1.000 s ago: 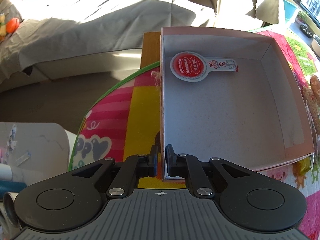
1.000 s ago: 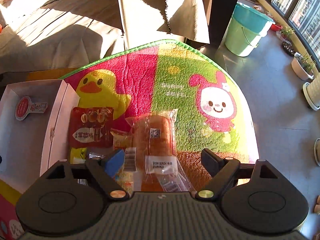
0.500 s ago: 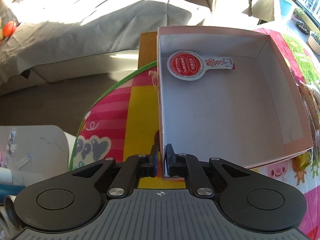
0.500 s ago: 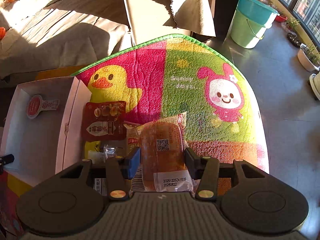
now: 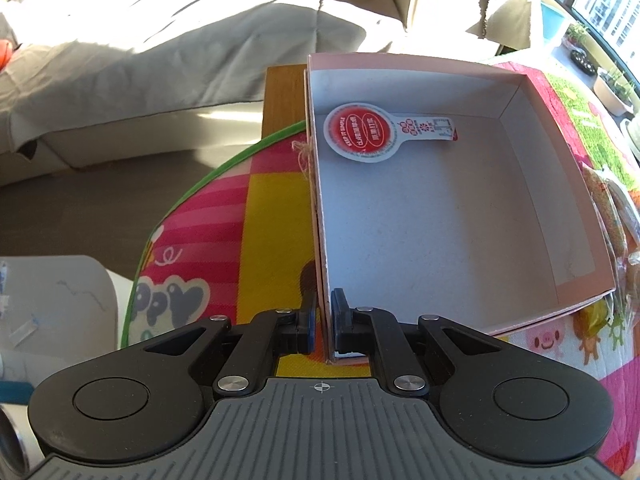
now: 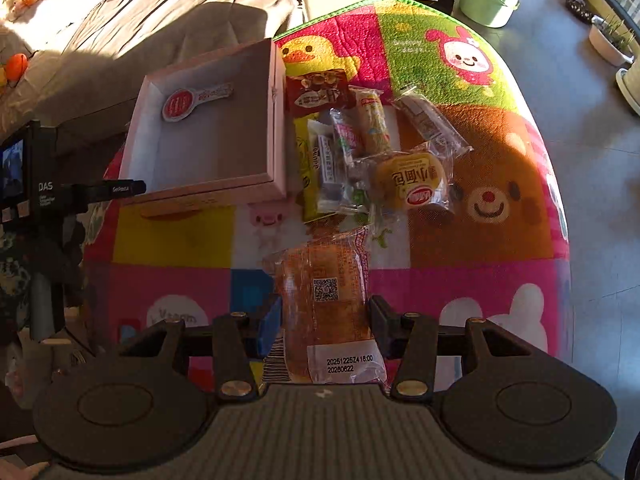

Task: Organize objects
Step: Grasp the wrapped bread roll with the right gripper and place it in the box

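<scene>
**Bread packet lifted, box lies up-left of it**

Left wrist view: left gripper jaws are clamped on the near-left wall of the box, one finger outside, one inside, pinning it on the mat-covered surface. Inside the box: one red round-headed label packet, lying in the far-left corner, long axis running across the box. Rest of the box floor is bare. A wrapped snack edge shows just past the box's right wall; too cut off to identify.

Right wrist view: right gripper jaws have just been closing and now grip one clear-wrapped bread packet across its width; long axis runs along the fingers, pointing away from the camera. Packet hangs clear of the surface. From it, the box lies up and to the left, open side up, so I judge the carry goes that way. Right hand is the one carrying; left only steadies.

Count beside the box's right wall: roughly six to seven wrapped snacks in a pile, overlapping, exact count unclear. One box, one packet in it, one in the jaws.
</scene>
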`<action>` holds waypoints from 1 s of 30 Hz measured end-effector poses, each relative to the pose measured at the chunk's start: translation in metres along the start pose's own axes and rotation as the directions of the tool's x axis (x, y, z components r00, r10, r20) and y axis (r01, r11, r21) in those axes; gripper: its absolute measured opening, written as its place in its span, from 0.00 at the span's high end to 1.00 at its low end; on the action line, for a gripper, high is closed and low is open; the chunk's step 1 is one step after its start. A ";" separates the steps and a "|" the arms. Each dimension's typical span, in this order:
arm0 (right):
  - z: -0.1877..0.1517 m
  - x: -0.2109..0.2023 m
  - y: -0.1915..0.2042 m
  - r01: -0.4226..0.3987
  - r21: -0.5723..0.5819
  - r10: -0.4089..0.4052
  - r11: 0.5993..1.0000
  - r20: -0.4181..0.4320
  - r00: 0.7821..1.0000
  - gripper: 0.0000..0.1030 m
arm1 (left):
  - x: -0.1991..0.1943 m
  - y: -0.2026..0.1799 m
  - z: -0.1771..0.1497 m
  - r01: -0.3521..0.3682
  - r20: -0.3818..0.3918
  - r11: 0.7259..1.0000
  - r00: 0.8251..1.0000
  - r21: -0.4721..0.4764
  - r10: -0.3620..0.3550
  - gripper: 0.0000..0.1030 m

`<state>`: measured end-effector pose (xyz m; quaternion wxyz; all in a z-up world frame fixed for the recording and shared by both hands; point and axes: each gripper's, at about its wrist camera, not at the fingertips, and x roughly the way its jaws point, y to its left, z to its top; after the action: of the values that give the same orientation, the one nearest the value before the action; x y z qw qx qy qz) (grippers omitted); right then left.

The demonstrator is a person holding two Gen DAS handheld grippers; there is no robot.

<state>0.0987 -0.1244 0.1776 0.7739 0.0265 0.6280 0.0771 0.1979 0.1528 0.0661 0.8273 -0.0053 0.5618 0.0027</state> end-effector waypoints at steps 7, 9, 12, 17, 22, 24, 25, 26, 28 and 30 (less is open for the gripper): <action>-0.008 -0.032 0.058 -0.011 -0.065 0.014 0.998 0.052 0.999 0.54 | 0.000 0.004 -0.003 0.033 0.014 0.999 0.999 -0.031 -0.032 0.90; -0.003 -0.039 0.070 -0.007 -0.085 0.012 0.996 0.065 0.998 0.54 | -0.001 0.007 -0.004 0.047 0.017 0.998 0.999 -0.048 -0.046 0.90; 0.012 -0.048 0.086 -0.021 -0.082 0.029 0.996 0.092 0.995 0.54 | -0.002 0.008 -0.006 0.064 0.021 0.997 0.998 -0.049 -0.063 0.89; 0.071 -0.063 0.115 -0.161 -0.036 0.165 0.986 0.223 0.961 0.52 | -0.003 0.008 -0.006 0.079 0.023 0.996 0.997 -0.034 -0.078 0.88; 0.111 -0.071 0.129 -0.203 -0.005 0.195 0.979 0.310 0.931 0.43 | -0.007 0.005 -0.009 0.070 0.031 0.998 0.997 0.005 -0.070 0.88; 0.105 -0.072 0.123 -0.176 -0.023 0.175 0.984 0.309 0.935 0.39 | -0.008 0.005 -0.009 0.066 0.028 0.998 0.997 0.007 -0.066 0.88; 0.099 -0.070 0.117 -0.159 -0.028 0.160 0.987 0.302 0.940 0.37 | -0.008 0.005 -0.009 0.066 0.028 0.998 0.997 0.008 -0.067 0.88; 0.092 -0.067 0.108 -0.136 -0.028 0.138 0.990 0.291 0.947 0.36 | -0.008 0.005 -0.009 0.064 0.028 0.998 0.998 0.010 -0.064 0.88; 0.076 -0.058 0.086 -0.081 -0.021 0.084 0.996 0.263 0.961 0.36 | -0.009 0.004 -0.008 0.058 0.021 0.998 0.998 0.008 -0.058 0.88; 0.056 -0.045 0.060 -0.013 -0.016 0.016 1.000 0.225 0.974 0.36 | -0.009 0.003 -0.007 0.053 0.015 0.999 0.998 -0.002 -0.053 0.89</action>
<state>0.1390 -0.0688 0.2408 0.8396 0.0343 0.5356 0.0837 0.1886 0.1560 0.0718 0.8312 -0.0209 0.5553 -0.0185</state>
